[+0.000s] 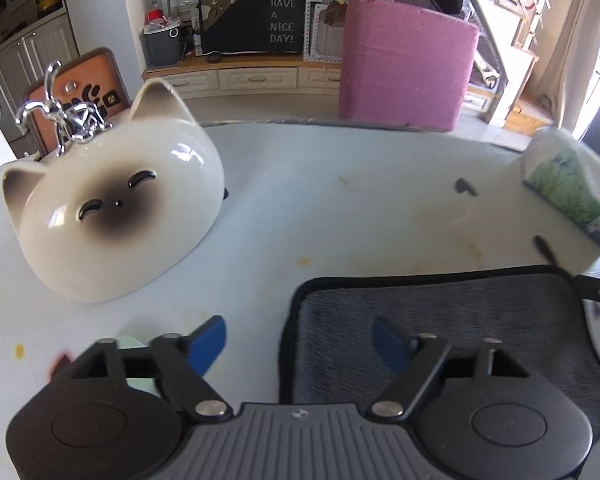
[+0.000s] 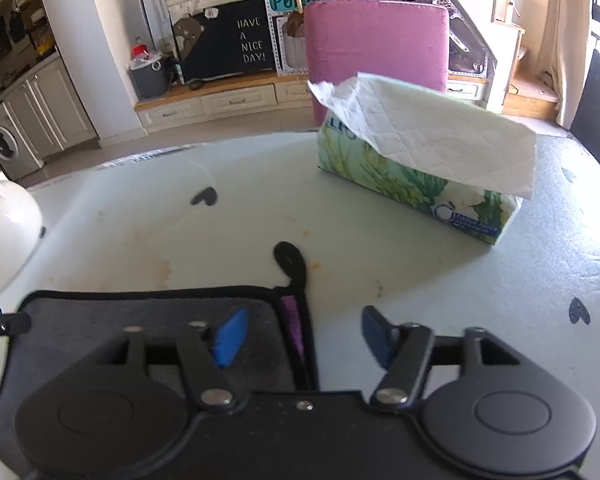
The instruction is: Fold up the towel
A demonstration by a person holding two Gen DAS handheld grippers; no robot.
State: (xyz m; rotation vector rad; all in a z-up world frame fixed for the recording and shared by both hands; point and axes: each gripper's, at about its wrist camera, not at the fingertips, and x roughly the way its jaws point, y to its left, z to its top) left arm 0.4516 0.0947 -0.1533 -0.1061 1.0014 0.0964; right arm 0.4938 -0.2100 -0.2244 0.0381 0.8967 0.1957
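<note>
A dark grey towel (image 1: 440,312) with black trim lies flat on the white table (image 1: 320,208). My left gripper (image 1: 300,344) is open and straddles the towel's left edge, one blue finger (image 1: 210,340) over bare table, the other over the cloth. In the right wrist view the towel (image 2: 160,312) shows with a black hanging loop (image 2: 290,260) at its far right corner. My right gripper (image 2: 302,338) is open and straddles the towel's right edge, empty.
A white ceramic cat-face bowl (image 1: 112,216) sits upside down at the left. A green tissue box (image 2: 420,160) with a tissue sticking out stands at the right rear. A pink chair (image 2: 376,48) stands behind the table (image 2: 500,288).
</note>
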